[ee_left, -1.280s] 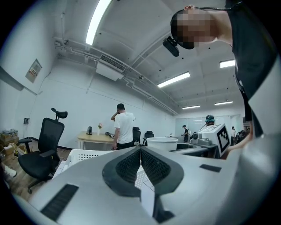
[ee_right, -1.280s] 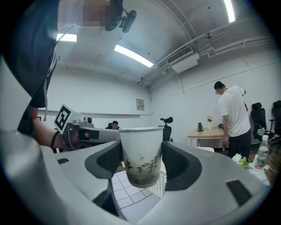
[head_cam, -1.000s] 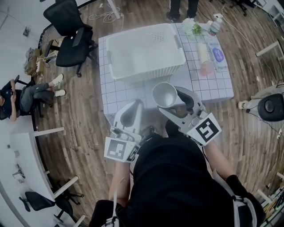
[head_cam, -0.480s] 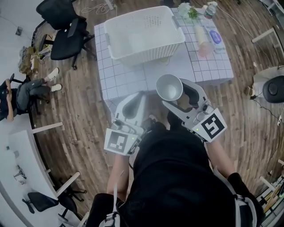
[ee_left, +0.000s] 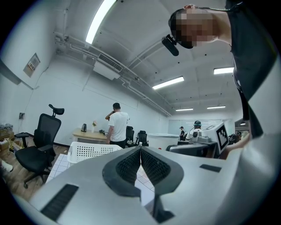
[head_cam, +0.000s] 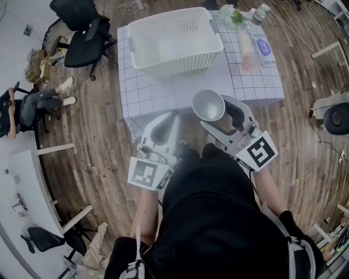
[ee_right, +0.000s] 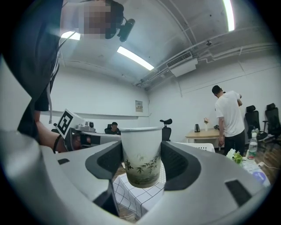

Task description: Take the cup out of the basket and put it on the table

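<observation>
My right gripper (head_cam: pixel 210 110) is shut on a white paper cup (head_cam: pixel 208 104) with a green bamboo print (ee_right: pixel 141 161); the cup stands upright between the jaws, held in the air over the near edge of the white gridded table (head_cam: pixel 163 92). The white plastic basket (head_cam: pixel 173 39) stands at the back of the table and looks empty. My left gripper (head_cam: pixel 168 119) is held near the table's front edge, left of the cup; its jaws meet at the tips (ee_left: pixel 140 148) with nothing between them.
On the table's right side lie a bottle (head_cam: pixel 262 13), a pinkish tube (head_cam: pixel 247 52), a flat packet (head_cam: pixel 264 48) and some greenery (head_cam: pixel 234 15). Black office chairs (head_cam: pixel 82 32) stand left of the table. A seated person (head_cam: pixel 22 111) is at far left.
Both grippers and the cup have drawn back slightly toward me from the basket, to the table's near edge. The right gripper still holds the cup.
</observation>
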`<state>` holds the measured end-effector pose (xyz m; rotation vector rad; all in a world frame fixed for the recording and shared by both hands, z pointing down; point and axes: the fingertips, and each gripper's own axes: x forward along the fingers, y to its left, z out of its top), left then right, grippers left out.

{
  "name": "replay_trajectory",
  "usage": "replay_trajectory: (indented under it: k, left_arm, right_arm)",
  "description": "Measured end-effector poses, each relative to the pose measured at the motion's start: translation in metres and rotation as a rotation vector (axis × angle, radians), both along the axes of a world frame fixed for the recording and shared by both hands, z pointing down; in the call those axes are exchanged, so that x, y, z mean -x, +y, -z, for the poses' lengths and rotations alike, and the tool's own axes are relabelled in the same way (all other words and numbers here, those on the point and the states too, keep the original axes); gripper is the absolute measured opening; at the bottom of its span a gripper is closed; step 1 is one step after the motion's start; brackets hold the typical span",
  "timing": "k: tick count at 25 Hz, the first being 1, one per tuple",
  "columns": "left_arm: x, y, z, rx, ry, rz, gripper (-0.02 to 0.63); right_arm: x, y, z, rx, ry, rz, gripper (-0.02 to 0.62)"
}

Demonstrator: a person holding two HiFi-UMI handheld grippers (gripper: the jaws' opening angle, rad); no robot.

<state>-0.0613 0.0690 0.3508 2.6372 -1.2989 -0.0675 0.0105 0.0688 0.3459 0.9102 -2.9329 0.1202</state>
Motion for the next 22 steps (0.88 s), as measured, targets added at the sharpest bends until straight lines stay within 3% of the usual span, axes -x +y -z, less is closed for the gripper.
replay_trajectory:
  k: [22]
  left_arm:
    - [-0.03, 0.013, -0.001, 0.002, -0.009, 0.025, 0.011]
  right_arm:
    - [-0.027, 0.016, 0.002, -0.016, -0.024, 0.008, 0.284]
